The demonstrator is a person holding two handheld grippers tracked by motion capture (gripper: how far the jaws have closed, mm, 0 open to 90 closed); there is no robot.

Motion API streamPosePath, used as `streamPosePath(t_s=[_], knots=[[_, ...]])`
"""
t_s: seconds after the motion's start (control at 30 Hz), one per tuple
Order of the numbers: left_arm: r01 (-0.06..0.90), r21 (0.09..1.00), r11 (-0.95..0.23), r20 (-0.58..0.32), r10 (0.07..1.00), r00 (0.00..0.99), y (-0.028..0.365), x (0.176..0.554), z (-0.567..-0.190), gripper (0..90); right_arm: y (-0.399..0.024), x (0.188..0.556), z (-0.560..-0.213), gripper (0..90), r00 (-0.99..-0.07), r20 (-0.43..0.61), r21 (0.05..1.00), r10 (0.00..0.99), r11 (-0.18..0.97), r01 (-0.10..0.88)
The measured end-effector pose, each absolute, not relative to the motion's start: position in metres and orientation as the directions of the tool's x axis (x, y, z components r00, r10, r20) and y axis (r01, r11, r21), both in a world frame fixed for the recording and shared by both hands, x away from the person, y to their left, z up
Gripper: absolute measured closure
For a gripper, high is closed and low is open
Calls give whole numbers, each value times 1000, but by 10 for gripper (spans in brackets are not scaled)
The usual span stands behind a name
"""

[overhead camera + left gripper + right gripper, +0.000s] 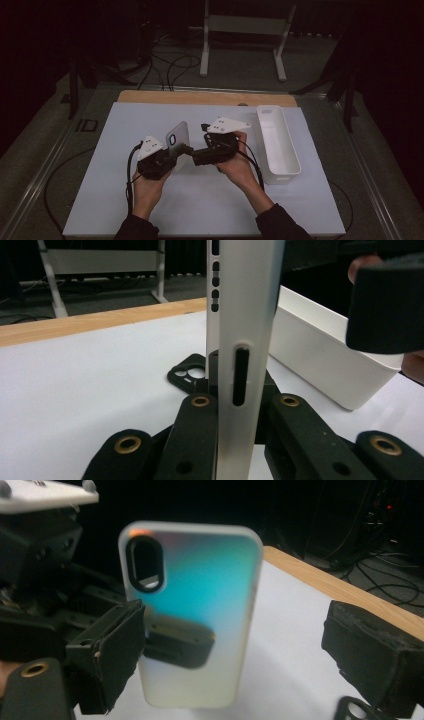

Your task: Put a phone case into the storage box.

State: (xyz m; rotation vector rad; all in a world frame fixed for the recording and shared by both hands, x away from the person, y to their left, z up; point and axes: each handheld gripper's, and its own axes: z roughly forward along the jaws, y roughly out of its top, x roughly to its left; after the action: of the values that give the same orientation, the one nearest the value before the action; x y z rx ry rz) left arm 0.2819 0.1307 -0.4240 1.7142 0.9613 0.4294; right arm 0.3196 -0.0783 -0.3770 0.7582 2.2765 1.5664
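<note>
An iridescent phone case (177, 137) with a whitish rim stands upright above the white table. My left gripper (173, 151) is shut on its lower end. In the left gripper view the case's edge (245, 315) rises between the two clamped jaws (240, 410). My right gripper (192, 154) faces the case's back from the right and is open. In the right gripper view its pads (107, 652) stand wide apart on either side of the case (200, 605), not pressing it. A black phone case (187, 375) lies flat on the table beyond the left gripper.
A long white bin (277, 142) stands at the right of the white table top (125, 210), close to the right hand. A wooden strip (200, 97) runs along the far edge. Cables trail from both grippers toward the person.
</note>
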Motion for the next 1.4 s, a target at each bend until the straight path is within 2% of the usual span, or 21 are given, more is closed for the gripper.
streamPosePath(t_s=[0.7,0.83,1.1,1.2,1.27,1.4], knots=[[377,913,-159,-136,752,645,112,279,-430,859,-58,323,-379,107,-830,92,910,551,292,295],[374,912,-167,-129,750,649,111,278,-430,858,-56,324,-382,154,-823,94,902,560,303,309],[376,911,-169,-129,749,650,111,279,-430,841,-54,321,-381,166,-817,72,901,572,313,299],[361,916,-173,-109,760,641,112,278,-430,685,-54,320,-380,166,-816,65,903,574,314,293],[358,915,-184,-84,783,616,113,277,-430,517,-55,320,-379,166,-814,63,905,577,311,290],[350,919,-179,-75,793,604,117,275,-431,255,-58,322,-379,166,-809,60,905,584,310,291]])
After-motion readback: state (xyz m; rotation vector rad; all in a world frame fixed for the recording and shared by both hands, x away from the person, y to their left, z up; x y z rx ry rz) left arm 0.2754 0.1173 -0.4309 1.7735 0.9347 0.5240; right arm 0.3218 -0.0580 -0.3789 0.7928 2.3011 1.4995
